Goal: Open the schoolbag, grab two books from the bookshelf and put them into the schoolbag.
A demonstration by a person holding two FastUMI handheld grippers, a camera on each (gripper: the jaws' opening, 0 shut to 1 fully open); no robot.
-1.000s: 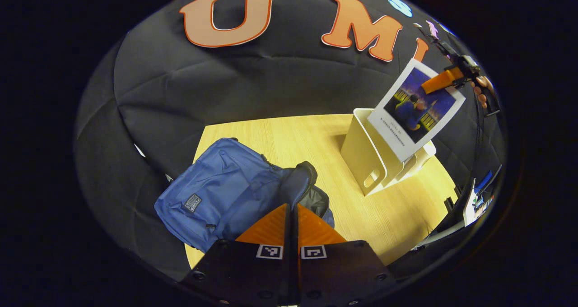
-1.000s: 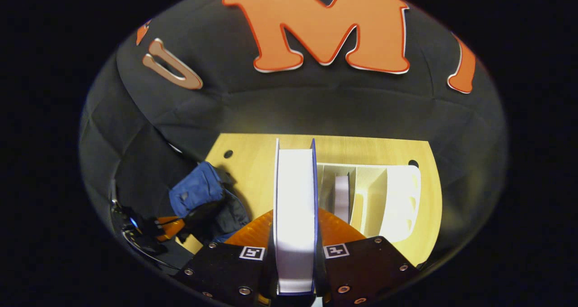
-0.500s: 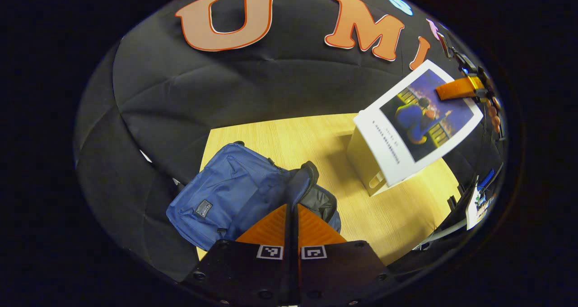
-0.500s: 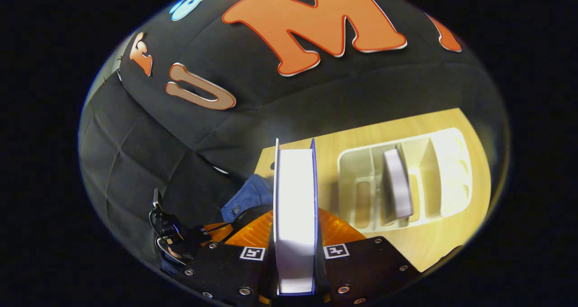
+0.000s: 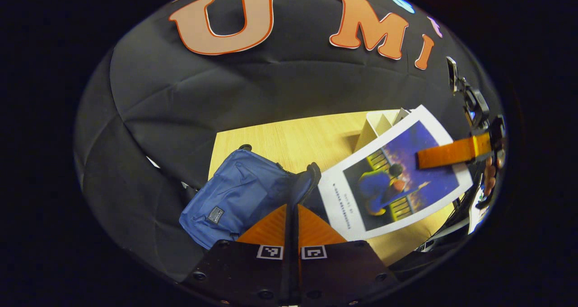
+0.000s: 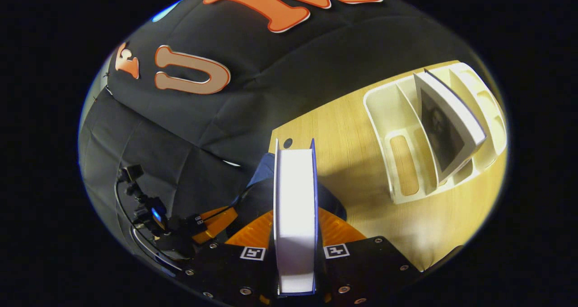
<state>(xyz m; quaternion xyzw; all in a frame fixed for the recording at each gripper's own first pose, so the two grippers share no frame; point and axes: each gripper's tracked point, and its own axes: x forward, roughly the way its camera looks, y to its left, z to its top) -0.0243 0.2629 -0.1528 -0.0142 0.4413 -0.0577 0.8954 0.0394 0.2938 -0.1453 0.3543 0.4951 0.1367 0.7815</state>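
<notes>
The right hand-held gripper [image 6: 294, 253] clamps book 1 [image 6: 294, 216] just above the open blue schoolbag [image 5: 239, 194], whose flap the clenched left hand-held gripper [image 5: 292, 228] pinches. Book 2 [image 6: 445, 126] waits in the bookshelf [image 6: 384, 117], on the bench [image 6: 343, 144] beyond.

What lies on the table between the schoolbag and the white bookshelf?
Bare wooden table, seen in the right gripper view, separates the schoolbag from the bookshelf; the held book hangs above, near the bag.

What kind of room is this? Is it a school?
Probably a recording booth, not a school: black cloth wall, one light wooden table with a cream plastic bookshelf and blue fabric schoolbag.
</notes>
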